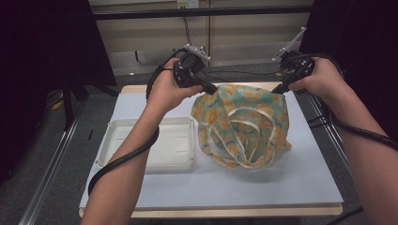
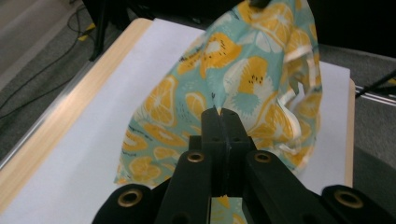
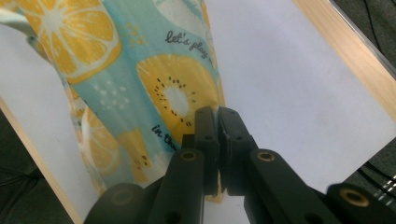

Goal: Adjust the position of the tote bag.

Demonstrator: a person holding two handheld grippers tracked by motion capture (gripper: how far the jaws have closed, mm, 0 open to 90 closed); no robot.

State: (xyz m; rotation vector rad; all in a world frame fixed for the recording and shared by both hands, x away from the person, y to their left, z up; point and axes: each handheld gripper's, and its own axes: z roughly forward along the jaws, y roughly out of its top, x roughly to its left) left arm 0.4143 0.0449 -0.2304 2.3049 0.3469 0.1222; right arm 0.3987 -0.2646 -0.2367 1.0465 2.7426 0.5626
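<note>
Our forearms enter low; tabletop [image 1: 291, 183] carries white tray [image 1: 117, 136] at left. We hold fruit-print cloth bag [image 1: 244, 122] up by its top corners, bottom resting on tabletop: left tool [image 1: 212, 89] & right tool [image 1: 278, 88] both clamped on bag fabric.

A white square tray [image 1: 148, 145] sits empty on the table [image 1: 291, 183], toward its left half and nearer the front edge than the back. The tray has a raised rim with rounded corners, and faint short marks show on its flat floor. The table under it wears a pale blue-white sheet, with a bare wooden strip showing along the front and along the far edge behind the tray. Left of the tray, off the table, a metal rail [image 1: 51, 168] runs along the grey floor. Behind the tray, past the table's far edge, a black horizontal bar [image 1: 197, 12] crosses a pale panelled wall.
</note>
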